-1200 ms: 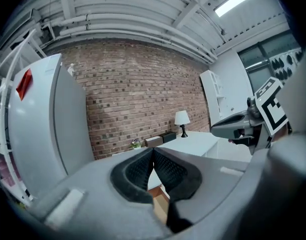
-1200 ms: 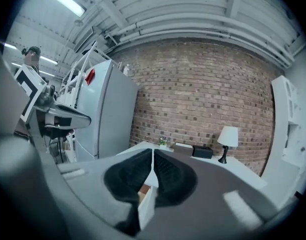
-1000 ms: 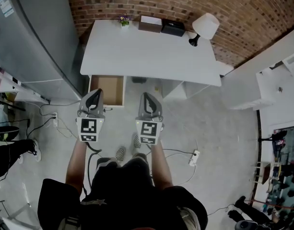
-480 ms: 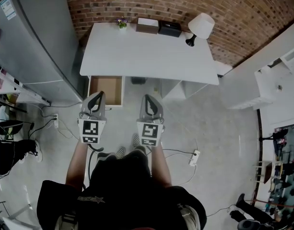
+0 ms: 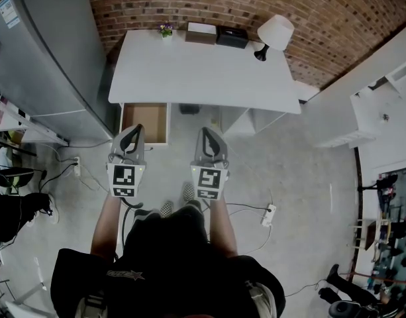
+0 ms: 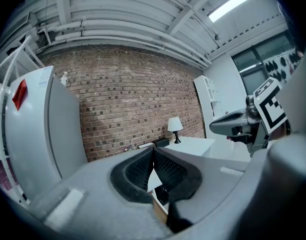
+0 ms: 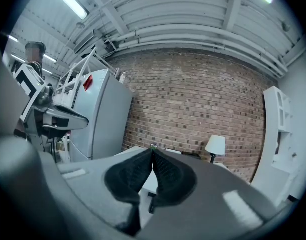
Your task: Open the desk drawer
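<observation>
The white desk [image 5: 203, 71] stands against the brick wall. Its left drawer [image 5: 146, 122] is pulled out, showing a bare brown bottom. My left gripper [image 5: 133, 132] hovers just in front of the drawer's near edge, jaws shut with nothing between them. My right gripper [image 5: 209, 136] is held beside it, in front of the desk's knee space, also shut and empty. In the left gripper view the pads [image 6: 165, 169] meet, with the desk [image 6: 192, 145] beyond. The right gripper view shows its pads [image 7: 165, 176] closed too.
On the desk's far edge sit a small flower pot [image 5: 166, 29], two boxes [image 5: 216, 34] and a white lamp [image 5: 274, 33]. A grey fridge [image 5: 47, 58] stands at the left. Cables and a power strip [image 5: 269, 215] lie on the floor. A white shelf unit [image 5: 381, 111] is at right.
Both grippers have drawn slightly back from the desk and risen a little. The drawer stays open; both jaws stay shut.
</observation>
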Tool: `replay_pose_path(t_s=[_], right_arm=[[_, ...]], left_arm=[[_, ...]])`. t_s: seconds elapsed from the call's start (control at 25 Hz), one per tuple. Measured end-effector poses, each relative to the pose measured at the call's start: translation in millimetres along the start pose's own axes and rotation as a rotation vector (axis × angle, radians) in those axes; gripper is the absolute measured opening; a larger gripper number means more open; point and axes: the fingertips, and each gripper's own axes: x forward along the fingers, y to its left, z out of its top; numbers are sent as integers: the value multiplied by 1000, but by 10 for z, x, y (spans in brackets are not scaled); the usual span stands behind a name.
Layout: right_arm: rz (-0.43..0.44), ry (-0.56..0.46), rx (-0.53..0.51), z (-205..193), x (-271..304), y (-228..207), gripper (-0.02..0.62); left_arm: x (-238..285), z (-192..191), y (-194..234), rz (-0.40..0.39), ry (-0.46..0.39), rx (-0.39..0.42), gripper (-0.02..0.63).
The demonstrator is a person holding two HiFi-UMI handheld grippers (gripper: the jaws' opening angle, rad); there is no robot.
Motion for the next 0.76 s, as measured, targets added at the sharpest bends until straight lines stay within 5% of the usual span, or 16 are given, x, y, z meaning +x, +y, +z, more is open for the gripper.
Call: replay_pose_path(t_s=[0.76], right_arm=[[-9, -9, 8, 23, -19, -12, 8]], left_arm=[[12, -4, -12, -5, -1, -8, 11]])
